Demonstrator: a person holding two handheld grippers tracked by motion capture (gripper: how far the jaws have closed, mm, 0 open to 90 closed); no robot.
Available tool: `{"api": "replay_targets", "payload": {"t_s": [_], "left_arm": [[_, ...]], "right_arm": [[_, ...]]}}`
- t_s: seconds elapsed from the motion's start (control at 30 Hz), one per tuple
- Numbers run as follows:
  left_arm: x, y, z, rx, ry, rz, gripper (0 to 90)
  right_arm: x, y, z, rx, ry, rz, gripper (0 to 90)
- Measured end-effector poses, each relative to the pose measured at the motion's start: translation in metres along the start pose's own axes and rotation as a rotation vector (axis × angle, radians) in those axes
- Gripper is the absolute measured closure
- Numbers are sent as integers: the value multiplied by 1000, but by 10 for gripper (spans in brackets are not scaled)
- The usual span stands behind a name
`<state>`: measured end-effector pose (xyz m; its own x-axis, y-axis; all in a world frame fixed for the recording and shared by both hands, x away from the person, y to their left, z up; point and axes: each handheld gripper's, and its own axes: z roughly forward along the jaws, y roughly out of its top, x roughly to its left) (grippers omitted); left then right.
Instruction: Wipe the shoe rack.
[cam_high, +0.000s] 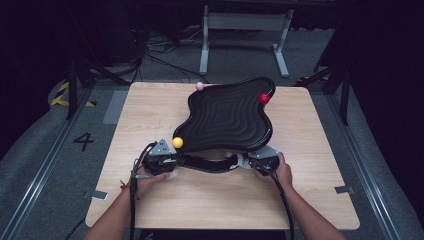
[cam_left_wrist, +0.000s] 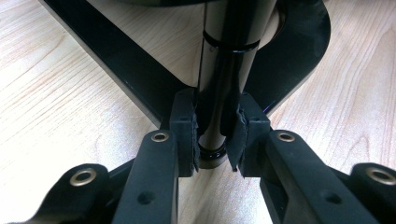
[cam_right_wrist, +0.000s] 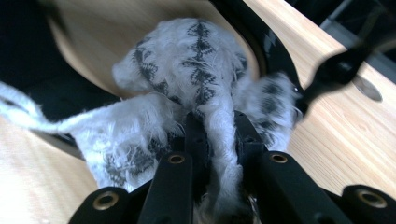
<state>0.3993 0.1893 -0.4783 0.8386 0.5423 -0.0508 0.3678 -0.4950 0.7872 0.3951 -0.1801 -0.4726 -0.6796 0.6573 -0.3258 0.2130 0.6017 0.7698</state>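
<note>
Wiping the black stand with a rag while you steady it

You hold a glossy black stand (cam_high: 210, 162) at the near edge of the counter (cam_high: 150, 115); it is stiff and slick, and a wavy tray (cam_high: 230, 117) rides above it with a yellow ball (cam_high: 177, 142), a red ball (cam_high: 264, 98) and a pink ball (cam_high: 200, 86) at its rim, so it likely tips easily. Grip the round post (cam_left_wrist: 224, 93), not the tray. Your left gripper (cam_high: 160, 159) has its jaws clamped tight on that post. Your right gripper (cam_high: 262, 160) has its jaws pinched nearly shut on a soft, frayed white rag (cam_right_wrist: 187, 84), limp and light, pressed against the stand's base.
</note>
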Motion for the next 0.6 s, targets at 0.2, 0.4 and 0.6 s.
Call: {"api": "replay_targets", "payload": {"t_s": [0.2,0.4,0.6], "left_arm": [[0,0,0,-2,-2,-2,736],[0,0,1,-4,0,-3,736],[-1,0,1,-5,2,-8,736]], "right_arm": [[-14,-6,1,17,-21,41,799],[-14,-6,1,12,-18,52,802],[-6,-2,0,-7,14,42,804]]}}
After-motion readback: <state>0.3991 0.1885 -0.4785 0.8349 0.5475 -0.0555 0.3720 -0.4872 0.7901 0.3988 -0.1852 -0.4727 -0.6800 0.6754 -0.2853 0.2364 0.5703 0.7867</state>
